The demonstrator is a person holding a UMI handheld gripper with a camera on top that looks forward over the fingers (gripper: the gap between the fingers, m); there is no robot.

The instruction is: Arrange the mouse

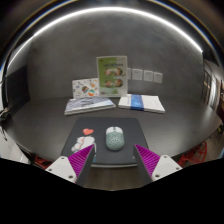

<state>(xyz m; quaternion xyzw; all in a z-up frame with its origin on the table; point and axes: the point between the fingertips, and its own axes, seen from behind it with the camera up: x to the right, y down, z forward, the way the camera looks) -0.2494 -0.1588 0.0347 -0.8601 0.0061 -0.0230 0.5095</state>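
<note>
Claw [114, 158] spread wide over a dark worktop [180, 125], holding nothing.

Pale mouse [116, 138] lying on a black mouse mat [135, 135], just ahead of the gap between the two pink-padded fingers [82, 157], untouched by either. Small pink object [88, 131] and a white one [76, 143] resting on the mat's left part, beside the mouse. Beyond the mat, flat on the worktop: a printed booklet [88, 104] to the left, a white notebook with a blue item [137, 102] on it to the right. Green-and-white box [112, 72] standing upright against the grey wall behind them.
</note>
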